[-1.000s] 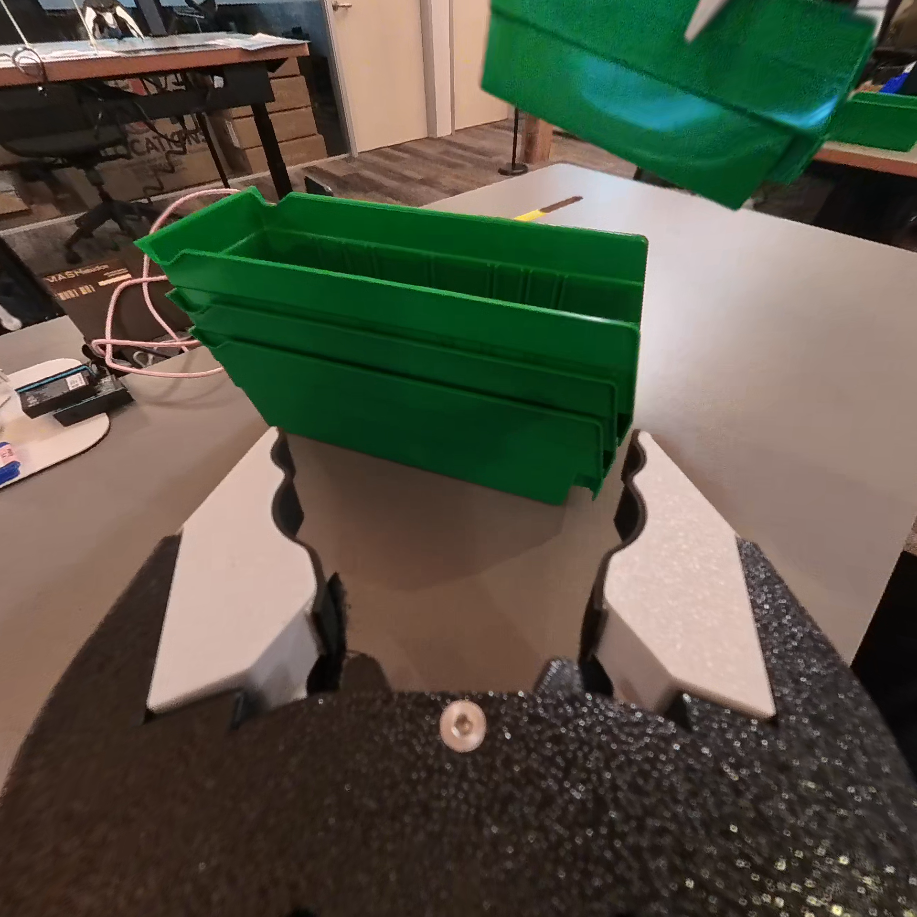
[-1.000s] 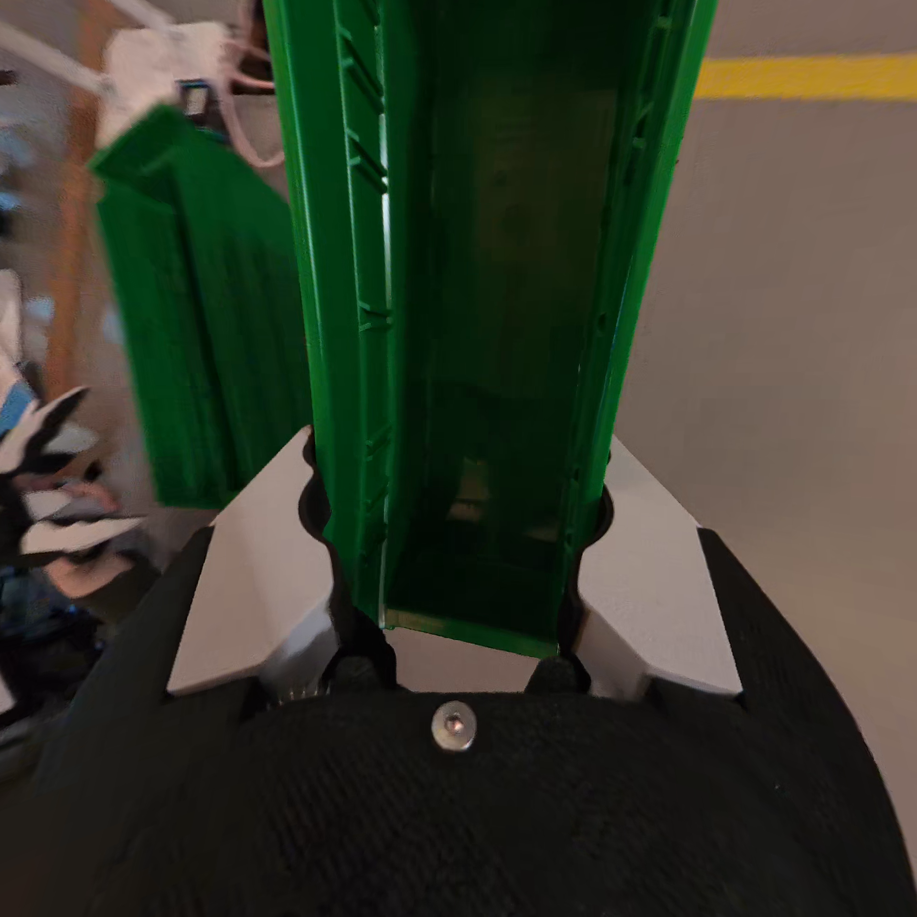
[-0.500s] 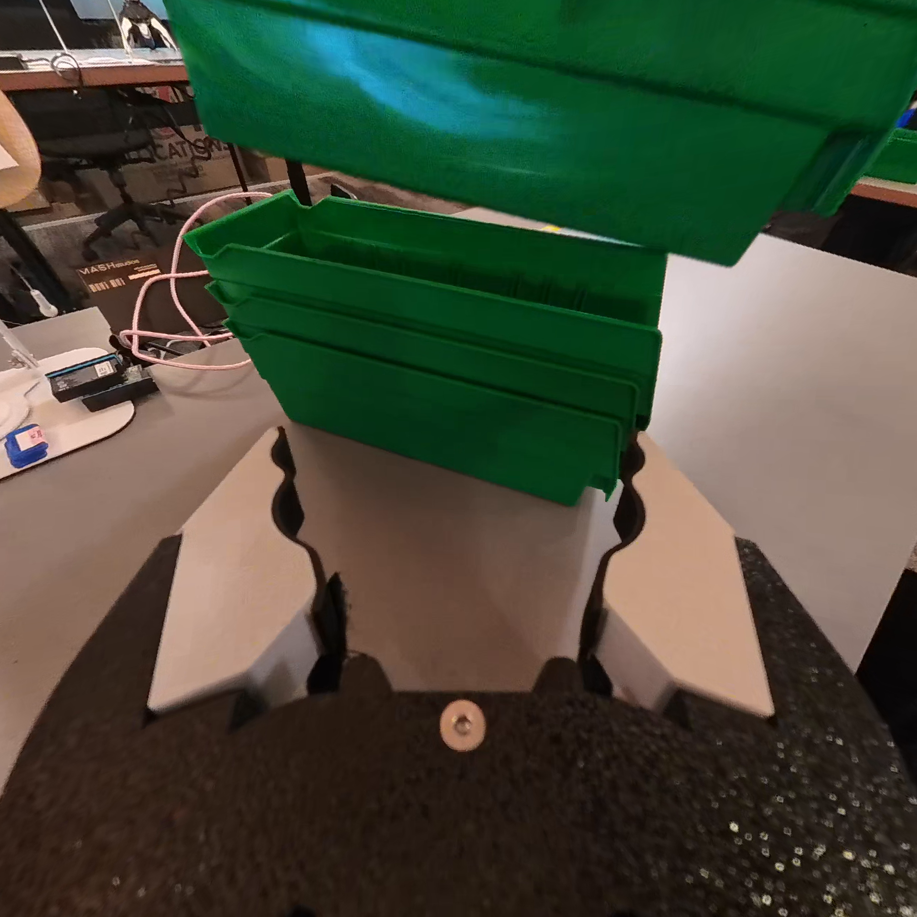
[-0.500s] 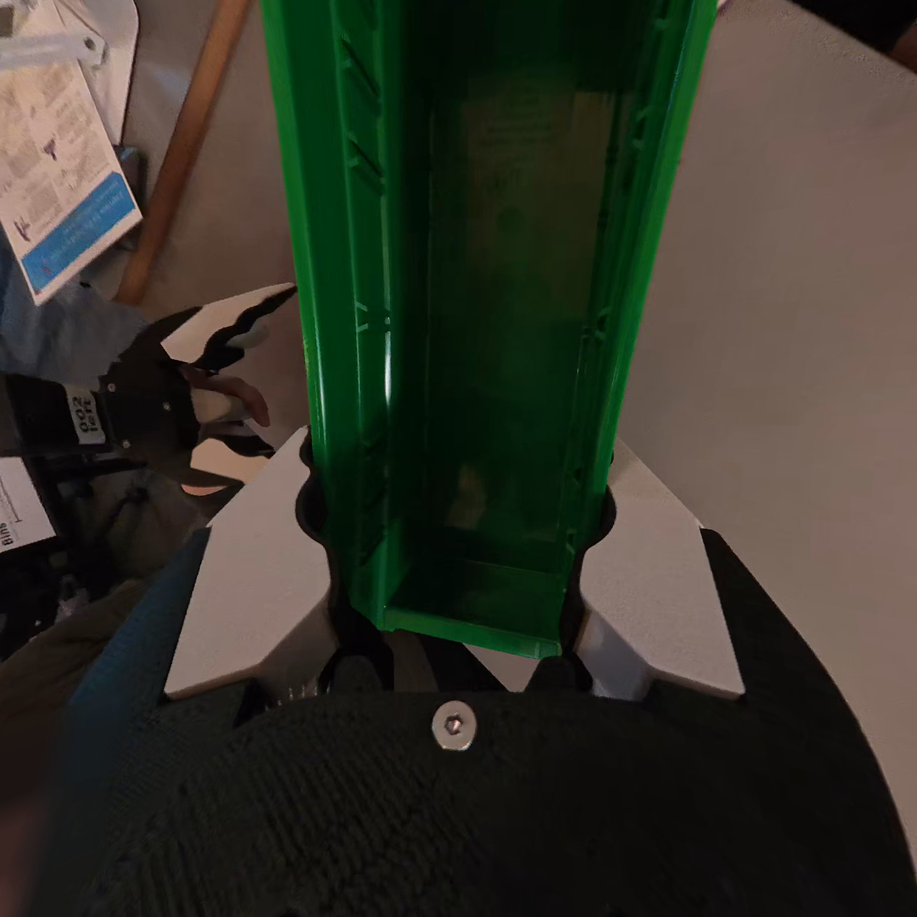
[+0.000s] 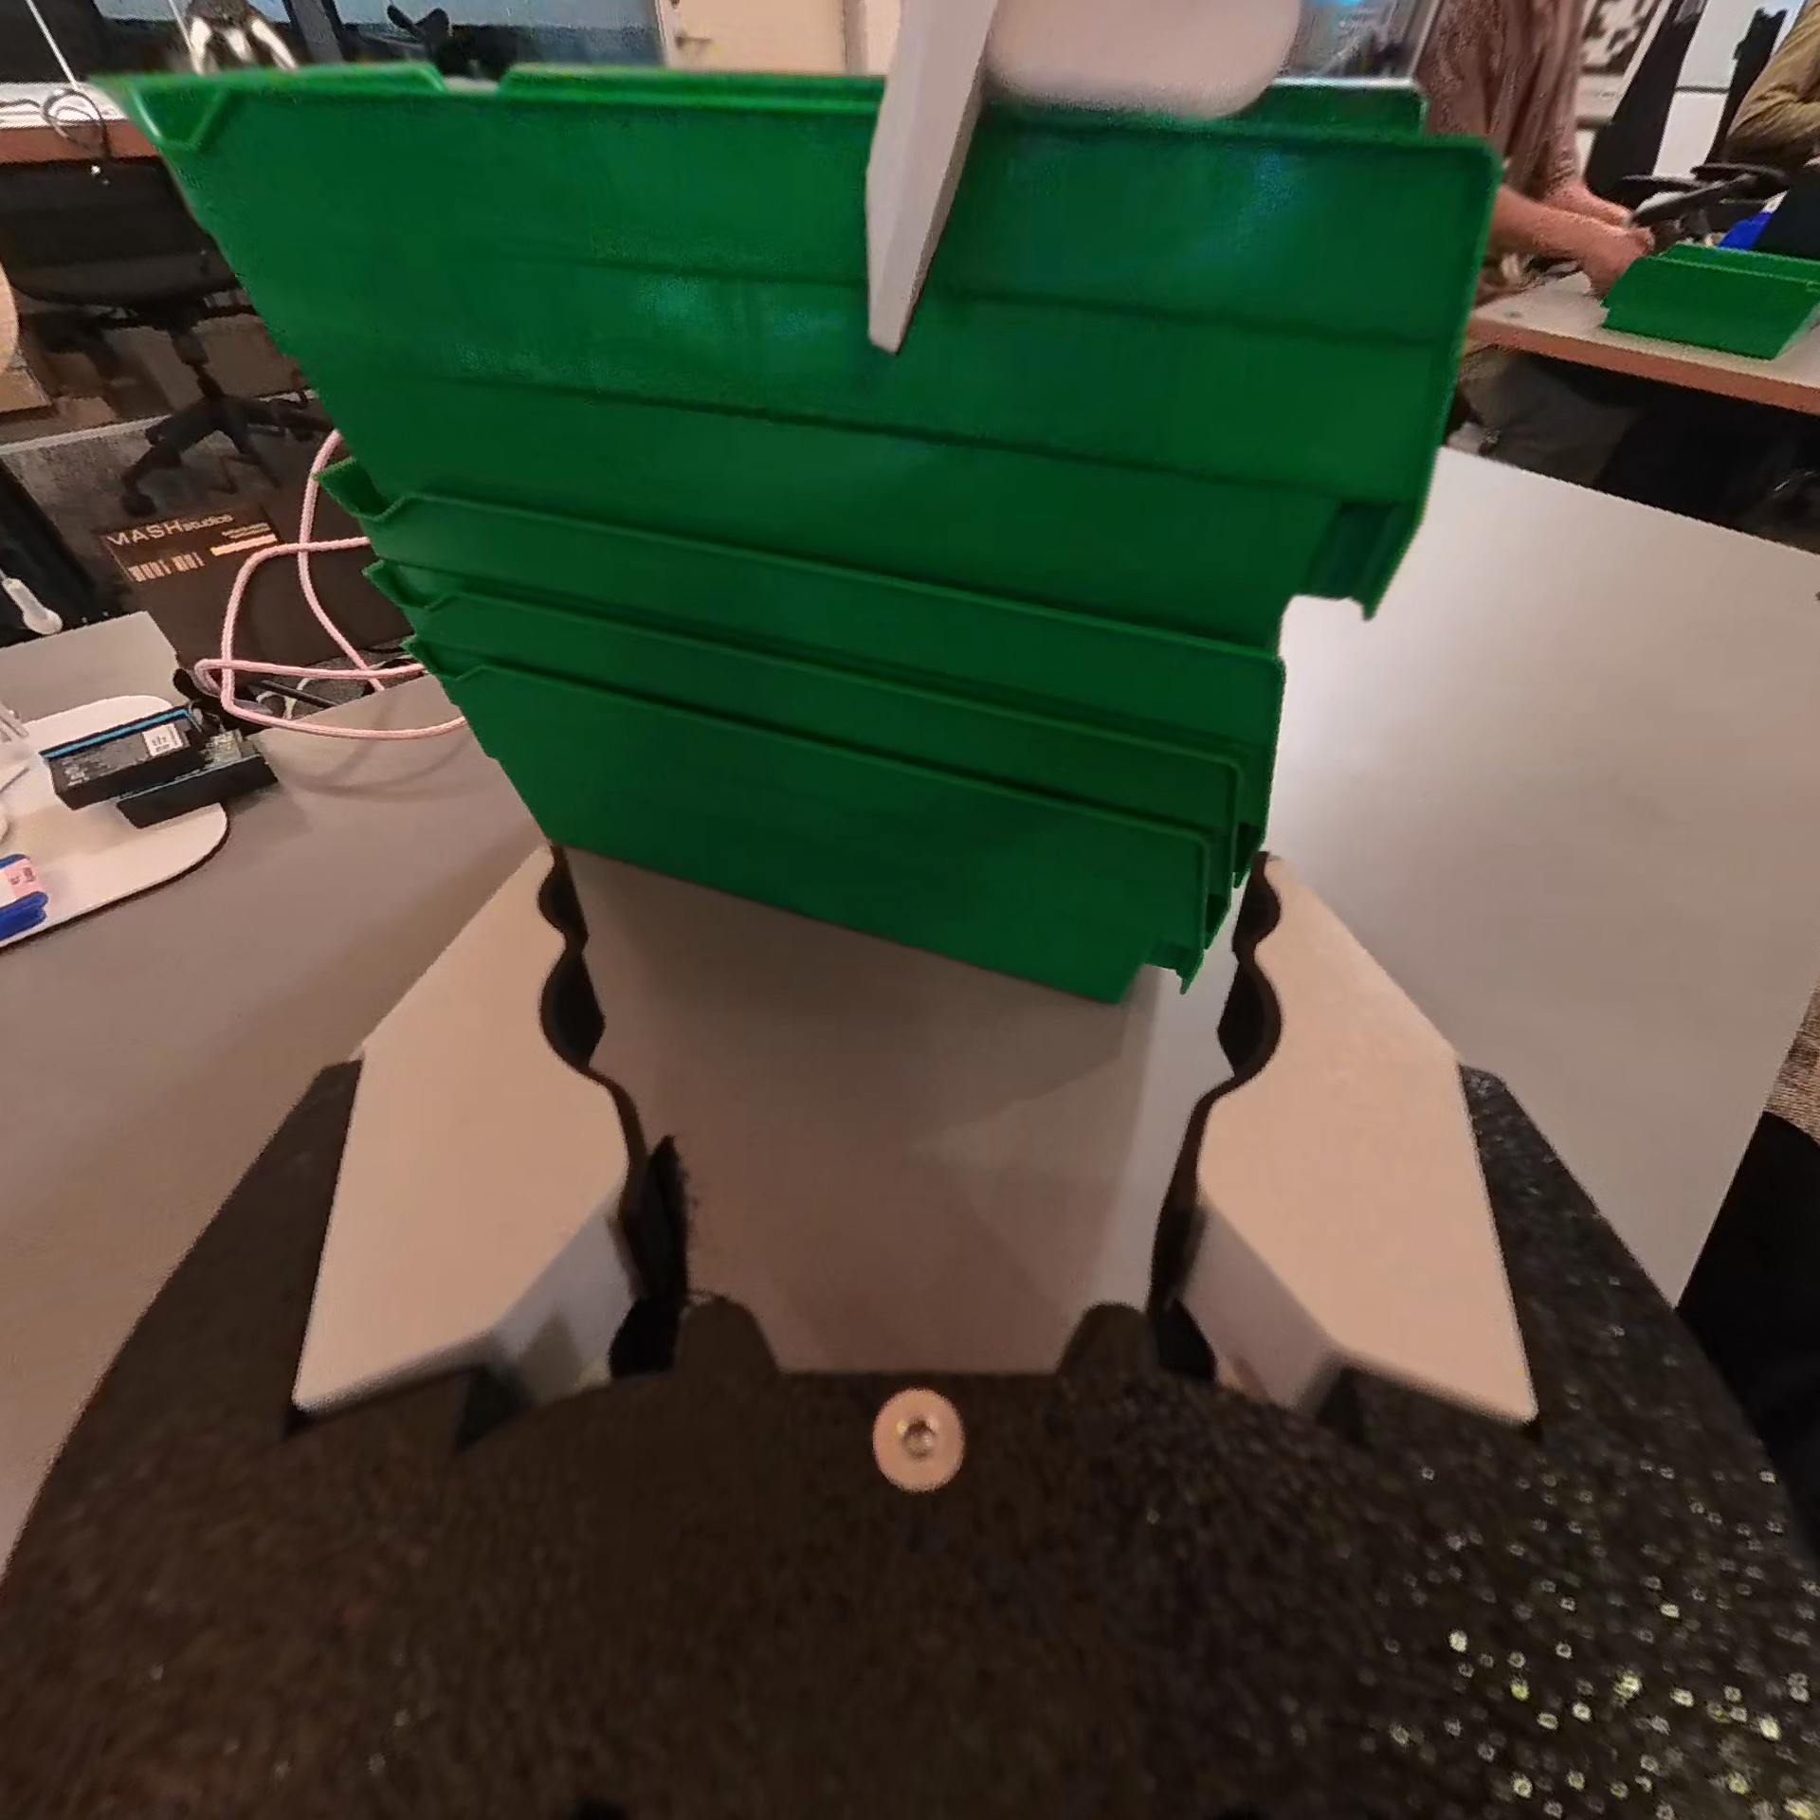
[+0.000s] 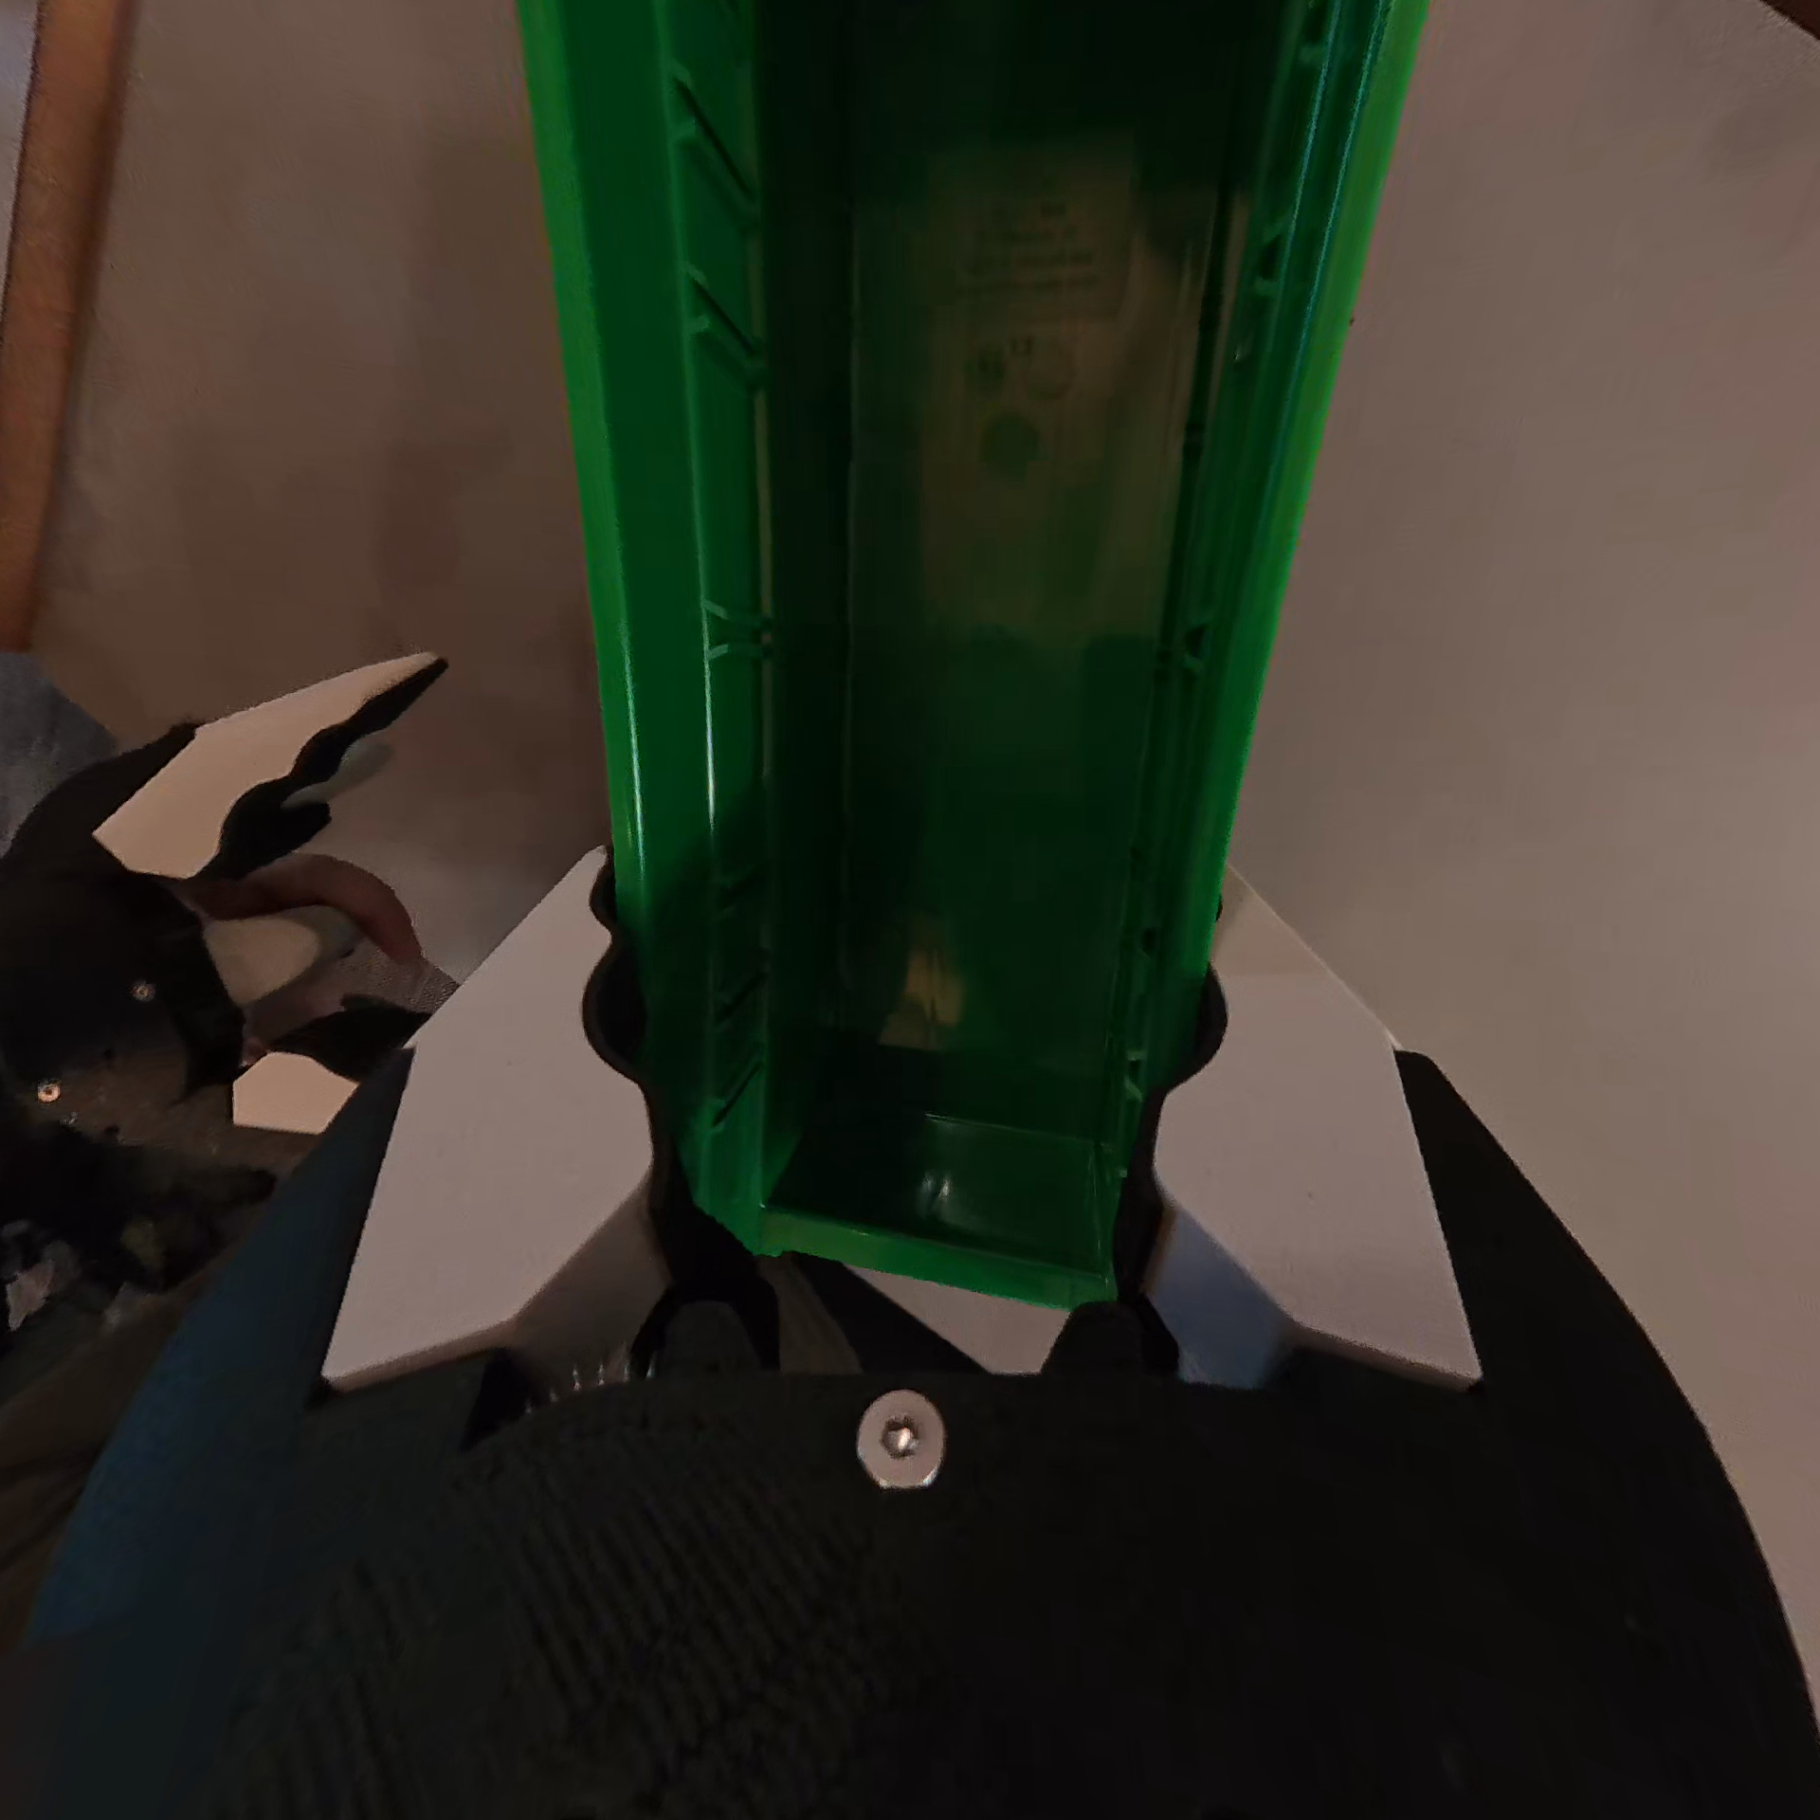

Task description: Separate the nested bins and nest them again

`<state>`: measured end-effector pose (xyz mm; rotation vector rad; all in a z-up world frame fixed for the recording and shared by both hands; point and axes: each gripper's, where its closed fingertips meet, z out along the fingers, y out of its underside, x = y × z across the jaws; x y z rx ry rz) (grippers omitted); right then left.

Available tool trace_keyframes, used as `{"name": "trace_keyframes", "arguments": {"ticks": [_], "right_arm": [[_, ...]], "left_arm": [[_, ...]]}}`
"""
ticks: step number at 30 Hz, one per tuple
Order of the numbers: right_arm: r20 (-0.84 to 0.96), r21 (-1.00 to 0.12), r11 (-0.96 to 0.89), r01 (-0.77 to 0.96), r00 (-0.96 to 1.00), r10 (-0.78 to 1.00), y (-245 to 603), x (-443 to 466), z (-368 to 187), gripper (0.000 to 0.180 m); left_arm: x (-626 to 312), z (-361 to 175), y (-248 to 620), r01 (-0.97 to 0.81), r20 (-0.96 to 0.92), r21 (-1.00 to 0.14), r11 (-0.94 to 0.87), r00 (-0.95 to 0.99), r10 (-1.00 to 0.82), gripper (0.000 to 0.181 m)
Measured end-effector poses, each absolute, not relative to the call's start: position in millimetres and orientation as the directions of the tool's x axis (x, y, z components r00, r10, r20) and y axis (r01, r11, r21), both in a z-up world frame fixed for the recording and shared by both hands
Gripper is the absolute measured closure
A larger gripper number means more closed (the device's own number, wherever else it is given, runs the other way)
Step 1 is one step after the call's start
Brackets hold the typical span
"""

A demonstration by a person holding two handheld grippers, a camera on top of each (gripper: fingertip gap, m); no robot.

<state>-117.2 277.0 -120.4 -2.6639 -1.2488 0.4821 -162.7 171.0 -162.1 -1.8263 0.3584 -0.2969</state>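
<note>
A stack of nested green bins point(image 5: 837, 778) stands on the grey table point(image 5: 1536, 788) just ahead of my left gripper point(image 5: 906, 886), which is open and empty, its fingertips near the stack's near side. My right gripper point(image 6: 906, 945) is shut on the two long walls of another green bin point(image 6: 985, 591), open side toward its camera. In the left wrist view this held bin point(image 5: 689, 295) sits low over the stack, its lower part hiding the stack's top, with a white finger of the right gripper point(image 5: 916, 197) across its side. The left gripper point(image 6: 286, 788) also shows at the left of the right wrist view.
A pink cable point(image 5: 286, 630), a dark device point(image 5: 148, 758) and a white pad point(image 5: 118, 857) lie on the table at the left. A second table at the right back carries another green bin point(image 5: 1714, 305), with a person seated behind it. Office chairs stand at the back left.
The right gripper has brought the held bin from the upper right across and down onto the top of the stack. The left gripper stayed open and moved slightly closer to the stack.
</note>
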Motion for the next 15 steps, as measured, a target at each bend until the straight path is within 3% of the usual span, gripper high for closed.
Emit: {"name": "trace_keyframes", "arguments": {"ticks": [15], "right_arm": [[-0.205, -0.327, -0.641, 0.695, 0.61, 0.766, 284.6, -119.8, -148.3, 0.066]], "left_arm": [[-157.8, -160.7, 170.5, -0.1, 0.012, -0.961, -0.257, 0.916, -0.402, 0.052]]}}
